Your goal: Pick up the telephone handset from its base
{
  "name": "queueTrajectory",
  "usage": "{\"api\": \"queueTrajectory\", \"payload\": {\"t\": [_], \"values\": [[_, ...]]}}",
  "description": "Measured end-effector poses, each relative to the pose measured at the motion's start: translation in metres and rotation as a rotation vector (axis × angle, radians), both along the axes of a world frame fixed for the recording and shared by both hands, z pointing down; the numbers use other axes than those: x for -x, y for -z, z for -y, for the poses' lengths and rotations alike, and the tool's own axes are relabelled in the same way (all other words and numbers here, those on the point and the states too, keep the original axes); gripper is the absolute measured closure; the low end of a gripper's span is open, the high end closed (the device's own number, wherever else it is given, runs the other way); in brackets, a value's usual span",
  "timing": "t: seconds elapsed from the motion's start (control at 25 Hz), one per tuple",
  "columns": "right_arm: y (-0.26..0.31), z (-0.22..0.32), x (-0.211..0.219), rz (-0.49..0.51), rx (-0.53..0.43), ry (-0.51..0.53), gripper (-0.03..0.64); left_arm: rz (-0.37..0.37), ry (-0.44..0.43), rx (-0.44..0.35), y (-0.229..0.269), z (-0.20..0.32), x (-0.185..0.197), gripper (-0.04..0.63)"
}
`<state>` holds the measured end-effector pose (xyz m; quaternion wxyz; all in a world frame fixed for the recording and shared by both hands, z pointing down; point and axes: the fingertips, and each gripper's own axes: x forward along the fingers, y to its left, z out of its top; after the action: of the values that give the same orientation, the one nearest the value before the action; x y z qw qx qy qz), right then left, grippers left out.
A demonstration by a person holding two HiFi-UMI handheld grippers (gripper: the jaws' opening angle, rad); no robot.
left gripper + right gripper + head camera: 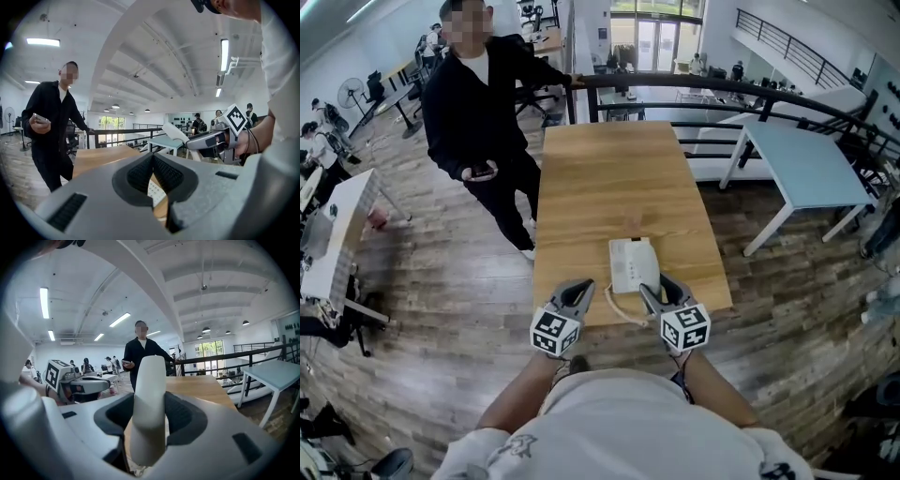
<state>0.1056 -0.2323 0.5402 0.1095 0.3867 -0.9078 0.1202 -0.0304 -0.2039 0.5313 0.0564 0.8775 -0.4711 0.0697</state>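
The white telephone base [633,264] lies near the front edge of the wooden table [609,178]. Its cord [619,307] loops off the table edge toward my right gripper [654,294]. In the right gripper view, that gripper [149,420] is shut on the white handset [150,390], which stands upright between the pads, raised off the base. The left gripper view shows the handset [176,132] sticking out of the right gripper [206,139]. My left gripper [581,289] hovers just left of the base, pads together and nothing held [153,176].
A person in black [478,112] stands at the table's far left corner, holding a phone. A light blue table [806,164] stands to the right, with a black railing [722,89] behind. A white desk [337,234] sits at the far left.
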Motion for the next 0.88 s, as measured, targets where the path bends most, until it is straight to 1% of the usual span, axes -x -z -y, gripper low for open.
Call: {"api": "queueTrajectory", "payload": {"t": [0.24,0.36,0.6,0.76,0.88], "values": [[0.007,-0.02,-0.034,0.032,-0.013,0.048,0.402,0.024,0.024,-0.017,0.011,-0.032,-0.032,0.589],[0.011,-0.036,-0.043,0.049,-0.013,0.061,0.402,0.026,0.026,-0.021,0.02,-0.05,-0.04,0.589],[0.024,-0.065,-0.044,0.071,-0.041,0.06,0.402,0.03,0.002,-0.057,0.039,-0.07,-0.044,0.589],[0.035,-0.079,-0.042,0.084,-0.055,0.03,0.402,0.022,-0.04,-0.067,0.05,-0.081,-0.045,0.589],[0.039,-0.097,-0.035,0.093,-0.061,0.006,0.402,0.012,-0.064,-0.068,0.053,-0.096,-0.038,0.589]]}}
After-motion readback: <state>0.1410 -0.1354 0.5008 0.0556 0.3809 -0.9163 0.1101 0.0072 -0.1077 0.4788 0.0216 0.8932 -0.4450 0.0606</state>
